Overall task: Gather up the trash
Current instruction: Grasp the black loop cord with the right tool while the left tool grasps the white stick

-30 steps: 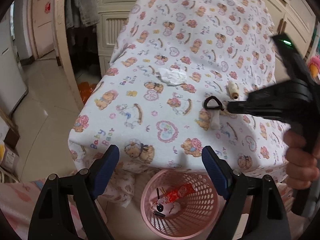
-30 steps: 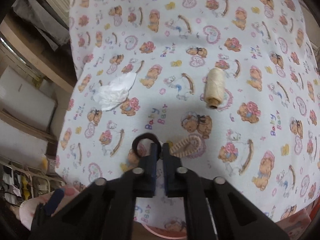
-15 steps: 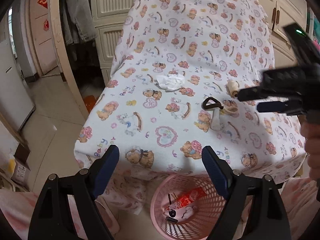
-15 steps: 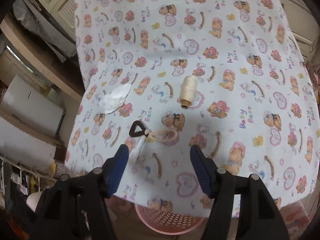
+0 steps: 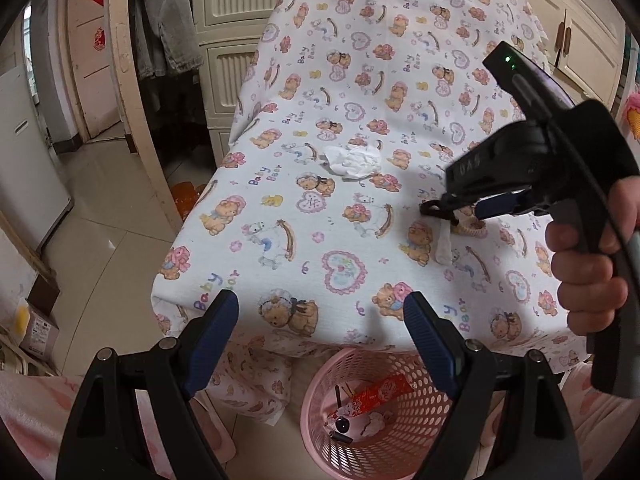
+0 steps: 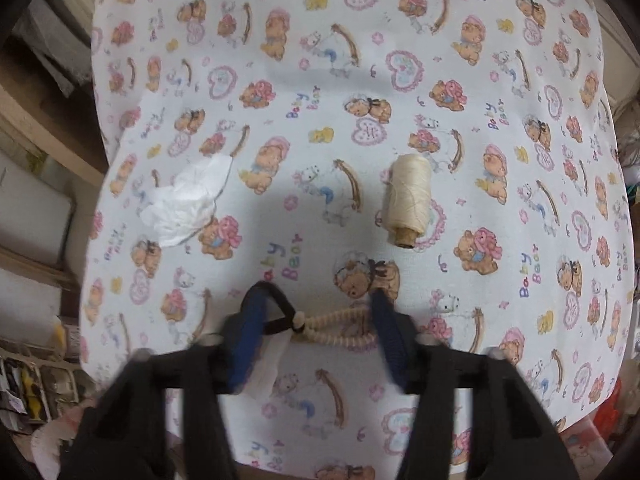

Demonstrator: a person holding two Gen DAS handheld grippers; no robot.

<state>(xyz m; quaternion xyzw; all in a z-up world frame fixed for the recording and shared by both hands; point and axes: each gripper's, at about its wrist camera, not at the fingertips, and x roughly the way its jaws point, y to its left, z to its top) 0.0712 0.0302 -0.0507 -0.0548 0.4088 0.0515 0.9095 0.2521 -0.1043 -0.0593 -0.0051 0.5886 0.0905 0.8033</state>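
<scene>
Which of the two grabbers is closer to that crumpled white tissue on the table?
Right. The right gripper is down on the tablecloth, beside and below the tissue in its own view. The left gripper hangs off the table's edge, above the pink basket.

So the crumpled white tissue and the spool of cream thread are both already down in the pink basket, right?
Not quite. The crumpled white tissue and the spool of cream thread both lie on the bear-print cloth, as the right wrist view shows. The pink basket stands on the floor below the table edge in the left wrist view and holds other bits, among them a red wrapper.
</scene>
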